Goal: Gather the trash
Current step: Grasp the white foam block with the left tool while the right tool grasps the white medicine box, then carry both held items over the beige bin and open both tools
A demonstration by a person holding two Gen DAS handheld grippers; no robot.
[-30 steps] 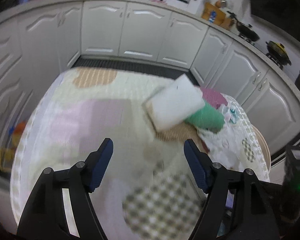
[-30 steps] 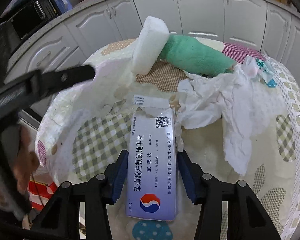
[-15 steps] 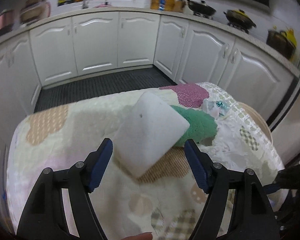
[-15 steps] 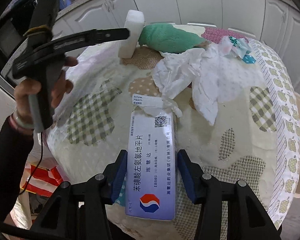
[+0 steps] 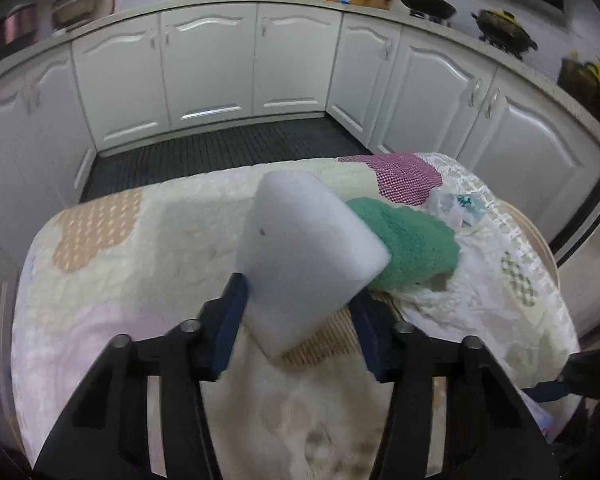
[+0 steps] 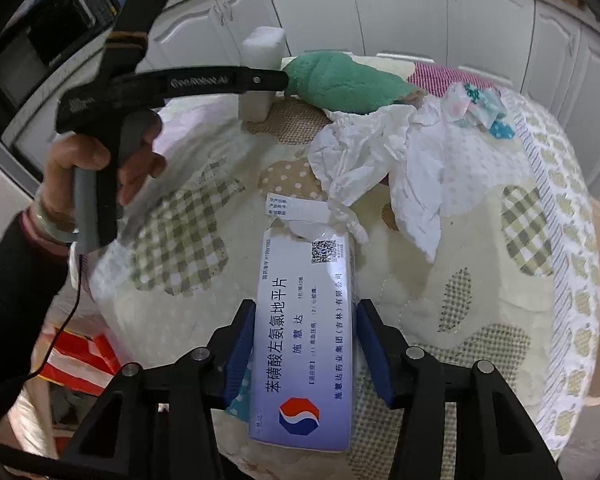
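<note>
While my right hand-held gripper [image 6: 305, 350] clamps the medicine box [image 6: 306, 340] ready for binning, my left hand-held gripper [image 5: 298, 326] is closing on the white foam block [image 5: 306, 258] to lift it off the table [image 5: 112, 280].

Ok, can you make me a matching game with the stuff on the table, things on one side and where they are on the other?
Things:
1. white foam block
2. blue-and-white cardboard medicine box
3. green fluffy cloth
4. crumpled white tissue

Places:
A. lying loose mid-table
B. between the right gripper's fingers
C. between the left gripper's fingers
D. behind the tissue, beside the block

Pairs: 1-C, 2-B, 3-D, 4-A
</note>
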